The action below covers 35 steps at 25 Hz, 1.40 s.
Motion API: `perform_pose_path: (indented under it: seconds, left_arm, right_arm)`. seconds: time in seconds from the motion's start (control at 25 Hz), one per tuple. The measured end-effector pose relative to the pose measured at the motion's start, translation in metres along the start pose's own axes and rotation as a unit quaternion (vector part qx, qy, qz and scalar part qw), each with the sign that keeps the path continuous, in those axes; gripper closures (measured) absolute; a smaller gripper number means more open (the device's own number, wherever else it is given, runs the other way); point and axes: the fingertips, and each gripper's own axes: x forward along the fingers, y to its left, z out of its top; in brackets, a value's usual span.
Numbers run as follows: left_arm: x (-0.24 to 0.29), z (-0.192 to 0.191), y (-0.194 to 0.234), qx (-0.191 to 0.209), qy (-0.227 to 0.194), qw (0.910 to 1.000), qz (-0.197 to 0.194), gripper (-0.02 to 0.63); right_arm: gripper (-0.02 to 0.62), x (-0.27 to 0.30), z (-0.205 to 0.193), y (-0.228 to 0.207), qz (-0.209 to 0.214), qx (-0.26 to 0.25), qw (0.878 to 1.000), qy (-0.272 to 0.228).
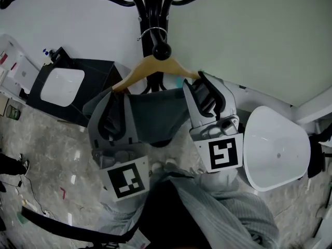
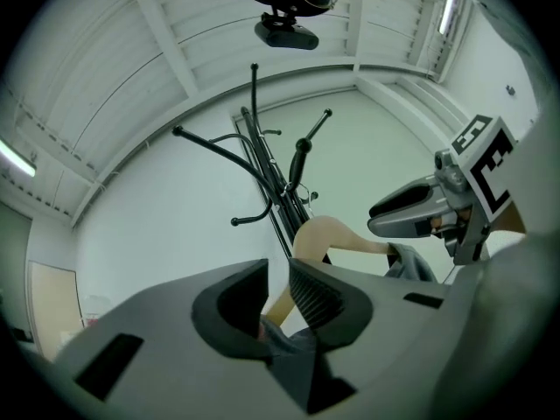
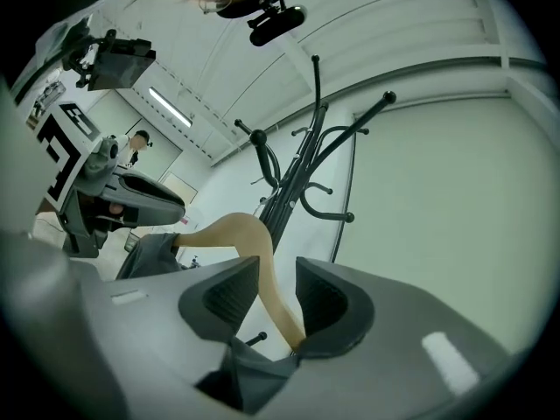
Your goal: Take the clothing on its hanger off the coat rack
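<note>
Left tongs (image 1: 115, 101) stand slightly apart around the left arm of the wooden hanger (image 1: 153, 66). The right tongs (image 1: 206, 90), wider, straddle its right arm without pressing. Both hanger ends are hidden. It spans left to right, hook upward over a coat rack (image 1: 150, 4) peg, grey garment (image 1: 155, 115) draped below.

The hanger (image 1: 153, 65) hangs by its hook from a peg of the coat rack (image 1: 150, 7) ahead of you, with the clothing (image 1: 155, 117) draped below it. Your left gripper (image 1: 114, 93) straddles its left arm and your right gripper (image 1: 203, 79) its right. A chair (image 1: 275, 149) stands at your right and a box (image 1: 98, 70) at your left.
</note>
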Motion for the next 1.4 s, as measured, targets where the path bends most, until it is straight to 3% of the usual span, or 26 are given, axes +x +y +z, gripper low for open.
perform_pose_path:
  seconds: [0.08,0.24,0.4,0.56,0.96,1.12,1.4]
  left_arm:
    - [0.006,-0.004,-0.005,0.022,0.017,0.9996,-0.008,0.497]
    - [0.017,-0.014,-0.011,0.081,0.053,0.9952,-0.010,0.436]
    - [0.027,-0.025,-0.012,0.154,0.080,0.9848,-0.001,0.425]
    - [0.037,-0.035,-0.014,0.205,0.097,0.9739,0.005,0.425]
    - [0.051,-0.047,-0.011,0.240,0.111,0.9645,0.012,0.445]
    - [0.051,-0.045,-0.009,0.253,0.117,0.9602,0.016,0.486]
    - [0.049,-0.044,-0.007,0.259,0.124,0.9577,0.022,0.489]
  right_arm:
    - [0.466,0.004,-0.001,0.001,0.009,-0.010,1.000,0.001]
    - [0.420,0.013,-0.004,0.005,0.031,-0.030,0.999,0.006]
    - [0.396,0.022,-0.020,0.016,0.066,-0.080,0.993,0.056]
    - [0.396,0.036,-0.030,0.024,0.073,-0.134,0.985,0.077]
    - [0.405,0.051,-0.041,0.016,0.038,-0.192,0.977,0.090]
    - [0.474,0.051,-0.039,0.010,0.016,-0.209,0.974,0.083]
    - [0.477,0.051,-0.038,0.010,0.015,-0.202,0.977,0.074]
